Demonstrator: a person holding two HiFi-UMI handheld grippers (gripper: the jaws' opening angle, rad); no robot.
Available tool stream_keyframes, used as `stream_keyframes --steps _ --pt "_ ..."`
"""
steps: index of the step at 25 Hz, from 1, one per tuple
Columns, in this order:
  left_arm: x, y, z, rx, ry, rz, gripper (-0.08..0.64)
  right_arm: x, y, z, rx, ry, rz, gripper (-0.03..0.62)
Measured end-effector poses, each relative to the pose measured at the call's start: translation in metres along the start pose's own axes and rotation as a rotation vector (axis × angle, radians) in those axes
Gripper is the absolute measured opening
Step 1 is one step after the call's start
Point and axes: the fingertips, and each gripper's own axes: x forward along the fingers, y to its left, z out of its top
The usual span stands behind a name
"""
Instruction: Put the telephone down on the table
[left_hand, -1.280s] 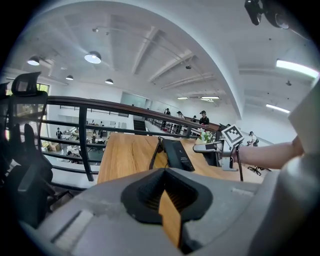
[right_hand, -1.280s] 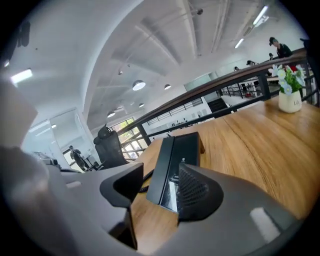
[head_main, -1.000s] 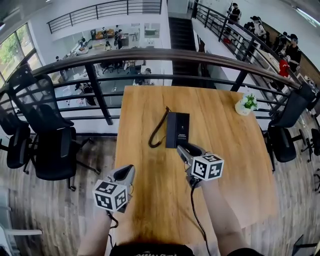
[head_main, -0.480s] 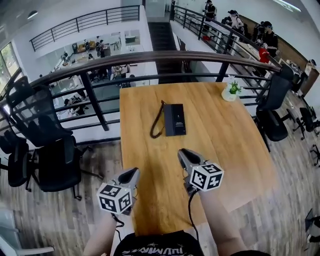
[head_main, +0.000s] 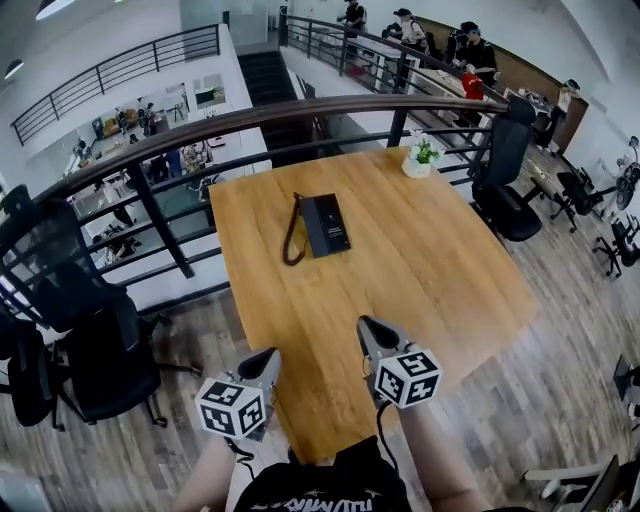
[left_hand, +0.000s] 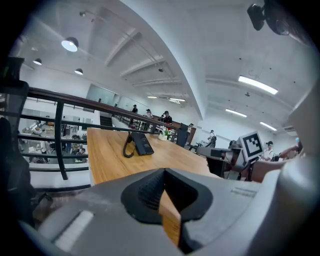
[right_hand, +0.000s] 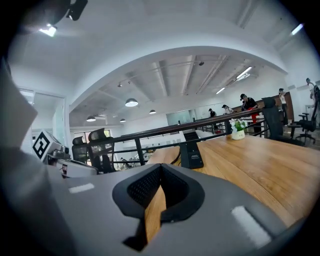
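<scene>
Left tool (head_main: 264, 357): jaws (left_hand: 163, 171) are sitting together at the tips, gripping nothing.
Right tool (head_main: 369, 326): jaws (right_hand: 159, 168) are closing fully, tips meeting, with nothing between them.
Tool position: both are hovering side by side over the near end of the surface (head_main: 420, 270), the left one by its near left corner.
Phone (head_main: 326, 224): it is lying flat on the surface, well ahead of both tools and touching neither. In the head view it is sitting between their two lines.
Phone in tool views: it is showing beyond the left tool's tips (left_hand: 143, 144) and beyond the right tool's tips (right_hand: 191, 154).
Cord (head_main: 290, 234): it is looping on the surface along the phone's left side.
Plant (head_main: 421, 157): it is standing at the far right corner, beyond the right tool.
Railing (head_main: 190, 131): it is running past the far edge, beyond the phone.
</scene>
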Motion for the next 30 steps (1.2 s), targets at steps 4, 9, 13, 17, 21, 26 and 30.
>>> stream_keyframes --steps 4,9,13,17,21,26,30 --pt "-0.002 -0.009 -0.015 0.009 0.029 -0.068 0.002 -0.031 0.014 -0.01 -0.004 -0.033 -0.056 0.0" --pt "-0.002 -0.018 -0.029 0.015 0.072 -0.123 0.002 -0.06 0.02 -0.021 -0.03 -0.031 -0.121 0.0" --pt "0.001 -0.024 -0.031 0.02 0.069 -0.142 0.002 -0.07 0.018 -0.022 -0.065 -0.067 -0.165 -0.001" --pt "0.002 -0.036 -0.032 0.029 0.065 -0.154 0.002 -0.076 0.022 -0.029 -0.072 -0.07 -0.154 -0.002" --pt "-0.006 -0.057 -0.049 0.045 0.074 -0.167 0.002 -0.094 0.032 -0.05 -0.039 -0.067 -0.117 -0.002" --pt "-0.035 -0.092 -0.075 0.049 0.079 -0.163 0.002 -0.139 0.051 -0.072 -0.025 -0.081 -0.114 -0.002" --pt "-0.072 -0.122 -0.089 0.074 0.063 -0.156 0.002 -0.184 0.077 -0.08 -0.028 -0.101 -0.104 -0.002"
